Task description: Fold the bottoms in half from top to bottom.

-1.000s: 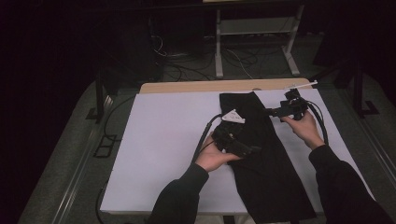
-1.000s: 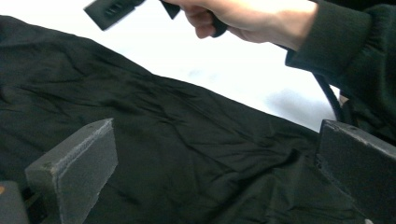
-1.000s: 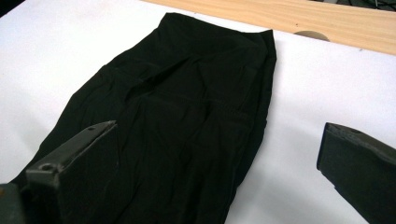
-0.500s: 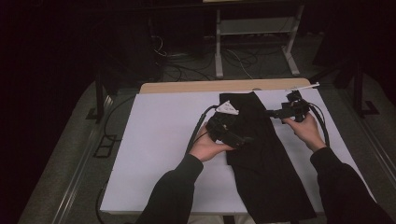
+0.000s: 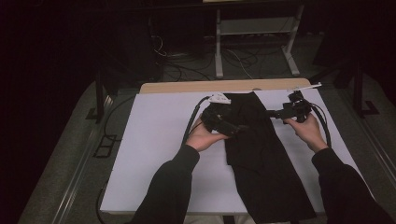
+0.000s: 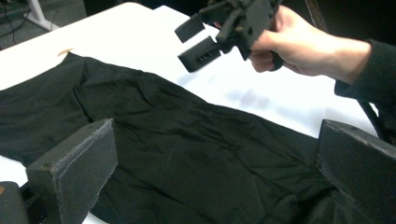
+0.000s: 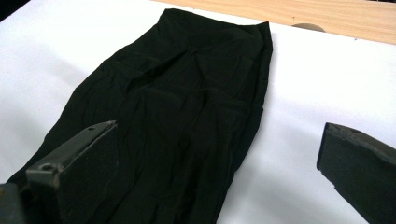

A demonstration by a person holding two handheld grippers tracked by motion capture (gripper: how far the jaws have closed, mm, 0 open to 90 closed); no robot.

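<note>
A long black garment [image 5: 261,158] lies lengthwise on the white table cover [image 5: 154,154], its near end reaching the front edge. My left gripper [image 5: 239,128] hovers over the garment's left side near its far end, jaws wide open and empty. In the left gripper view the dark cloth [image 6: 187,154] lies below my left gripper [image 6: 215,156]. My right gripper [image 5: 273,113] is held at the garment's right edge, open with nothing in it; it also appears as the right gripper [image 6: 198,39] in a hand. The right gripper view has my right gripper [image 7: 217,149] above the garment [image 7: 187,107].
A bare wooden strip of the table [image 5: 224,86] runs along the far edge, also seen as the wooden strip [image 7: 327,16]. Beyond the table stand a metal frame [image 5: 254,32] and floor cables [image 5: 177,63]. White cover spreads left of the garment.
My left gripper has moved away from the person, from the garment's middle left edge toward its far end. The right gripper has stayed about where it was.
</note>
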